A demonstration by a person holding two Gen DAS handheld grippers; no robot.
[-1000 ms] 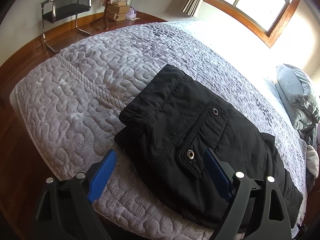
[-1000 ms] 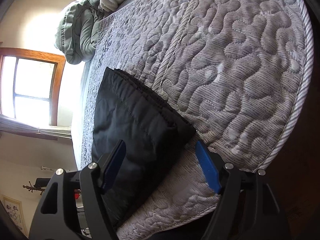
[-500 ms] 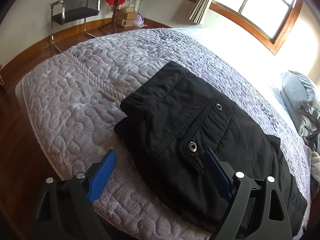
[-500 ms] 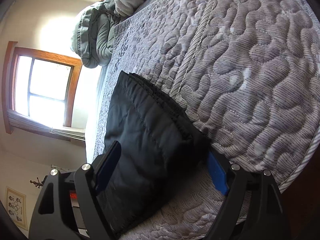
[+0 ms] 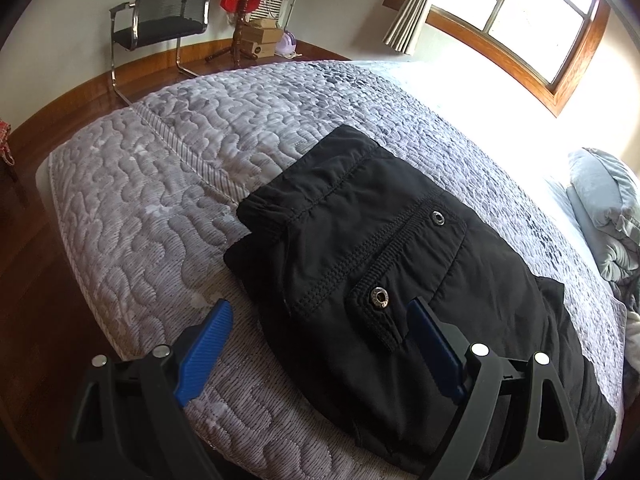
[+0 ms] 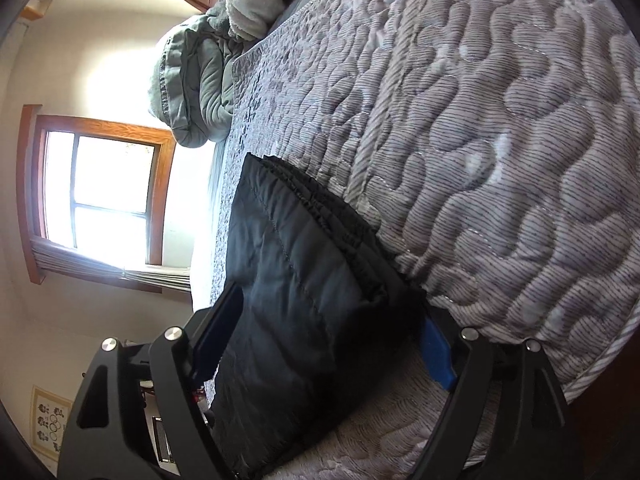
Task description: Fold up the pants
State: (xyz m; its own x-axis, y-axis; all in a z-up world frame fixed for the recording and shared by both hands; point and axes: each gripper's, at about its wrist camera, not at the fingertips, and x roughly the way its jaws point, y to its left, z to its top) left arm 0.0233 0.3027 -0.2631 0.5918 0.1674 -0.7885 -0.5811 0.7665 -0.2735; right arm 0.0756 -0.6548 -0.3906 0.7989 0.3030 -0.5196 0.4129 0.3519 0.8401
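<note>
Black pants [image 5: 380,264] lie folded in layers on the grey quilted bed [image 5: 160,184], waistband toward the foot, a snap pocket flap on top. My left gripper [image 5: 320,336] is open, its blue fingers straddling the near edge of the pants at the waistband end, just above the fabric. In the right wrist view the pants [image 6: 296,280] show as a stacked black fold. My right gripper [image 6: 328,332] is open with the folded end between its jaws, the right blue pad partly hidden behind the cloth. Neither gripper pinches the fabric.
A grey-green duvet [image 6: 196,84] and pillows [image 5: 604,200] are bunched at the head of the bed. A black mesh chair [image 5: 168,12], a coat stand and boxes [image 5: 256,36] stand on the wooden floor beyond the foot. A wood-framed window [image 5: 520,16] lights the far side.
Both grippers have moved in toward the pants. The right gripper has slid forward so the folded end now sits between its open jaws; the left has drawn slightly closer and lower.
</note>
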